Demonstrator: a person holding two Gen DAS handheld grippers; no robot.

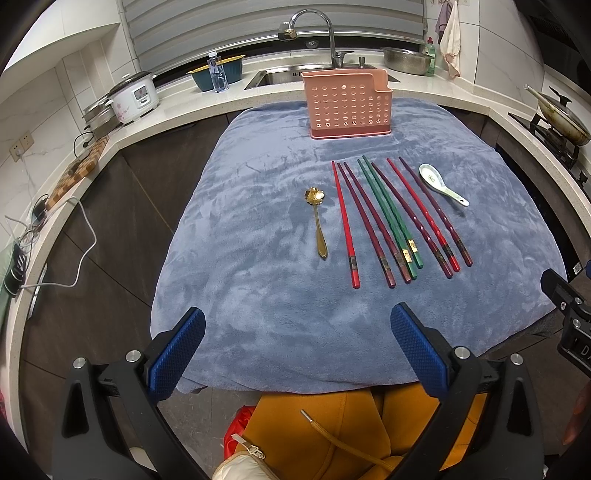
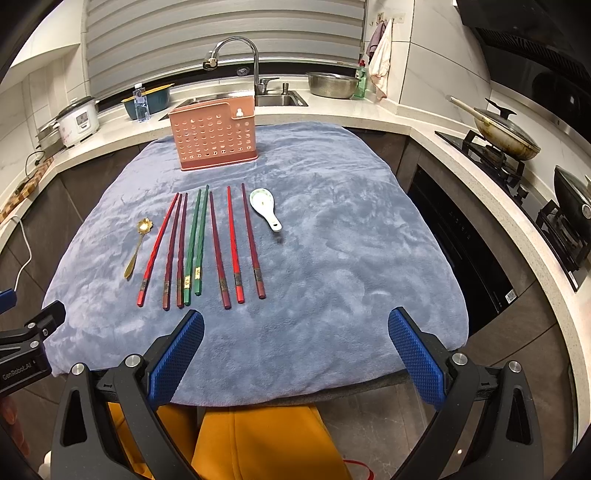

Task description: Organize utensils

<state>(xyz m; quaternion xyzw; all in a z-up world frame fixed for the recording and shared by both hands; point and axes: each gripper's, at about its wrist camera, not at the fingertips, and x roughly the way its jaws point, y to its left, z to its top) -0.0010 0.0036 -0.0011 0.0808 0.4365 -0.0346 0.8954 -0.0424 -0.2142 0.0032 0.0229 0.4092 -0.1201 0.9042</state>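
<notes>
A pink perforated utensil holder (image 1: 347, 108) (image 2: 214, 137) stands at the far side of a blue cloth (image 1: 258, 295) (image 2: 332, 258). Several red, maroon and green chopsticks (image 1: 391, 218) (image 2: 199, 243) lie side by side in front of it. A gold spoon (image 1: 317, 225) (image 2: 136, 243) lies left of them. A white ceramic spoon (image 1: 441, 184) (image 2: 265, 207) lies right of them. My left gripper (image 1: 297, 325) is open and empty above the cloth's near edge. My right gripper (image 2: 295, 326) is open and empty there too.
A sink with faucet (image 1: 314, 33) (image 2: 236, 59) sits behind the holder. A rice cooker (image 1: 135, 96) and a cutting board (image 1: 79, 168) are on the left counter. A lidded pan (image 2: 506, 133) sits on the stove at right. A metal bowl (image 2: 332, 85) stands beside the sink.
</notes>
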